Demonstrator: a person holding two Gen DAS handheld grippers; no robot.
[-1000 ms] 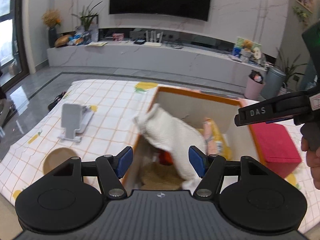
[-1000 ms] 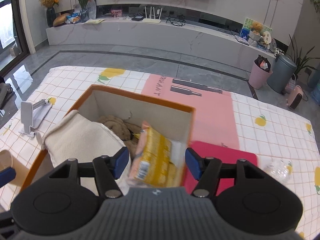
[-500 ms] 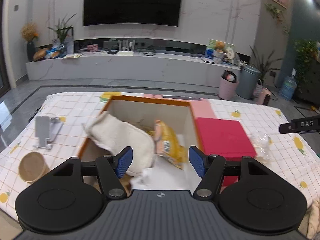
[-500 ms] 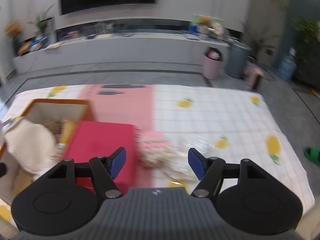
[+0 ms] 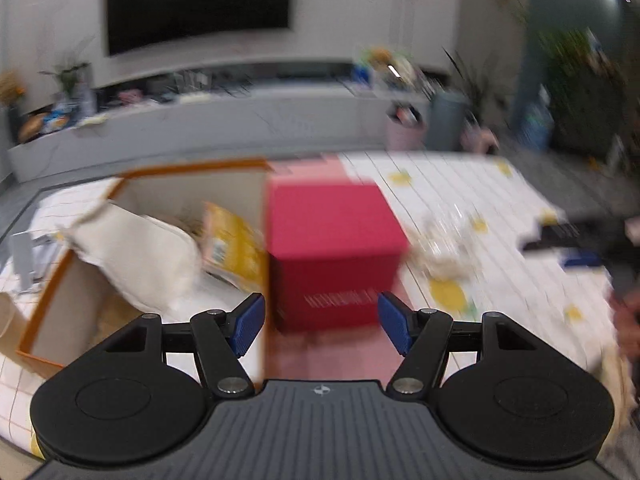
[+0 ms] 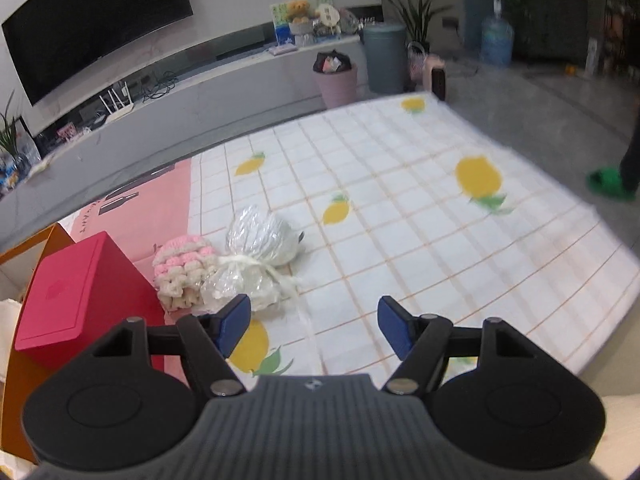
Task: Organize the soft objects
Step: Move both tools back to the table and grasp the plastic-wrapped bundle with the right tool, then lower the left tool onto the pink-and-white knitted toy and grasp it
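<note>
Right wrist view: right gripper (image 6: pixel 314 326) with blue pads spread wide, nothing between them, above the lemon-print checked tablecloth (image 6: pixel 400 208). Just left of the left pad, a crinkly clear plastic bag (image 6: pixel 256 256) of white stuffing, cinched at the middle with a white tie, lying on the cloth. Pressed against its left side, a knitted piece (image 6: pixel 182 274) in pink and cream rows, soft and bumpy. Left again, touching the knit, a closed red box (image 6: pixel 68 292) with a faint embossed mark on the lid, unreadable. Pink mat (image 6: pixel 132 220) behind, toward the far left edge of the cloth, dark lettering along its border too tilted to read.

Left wrist view, heavily blurred: left gripper (image 5: pixel 320 328) also gaping, empty, aimed at the red box; pale lettering on the box's front face, smeared beyond reading. Beside the box on its left, touching it, an open orange-rimmed box (image 5: pixel 48 304) holding a cream fabric bundle (image 5: pixel 140 256) that leans over the rim, and a yellow packet (image 5: pixel 232 248) standing against the right wall. Plastic bag a pale smear right of the red box.
</note>
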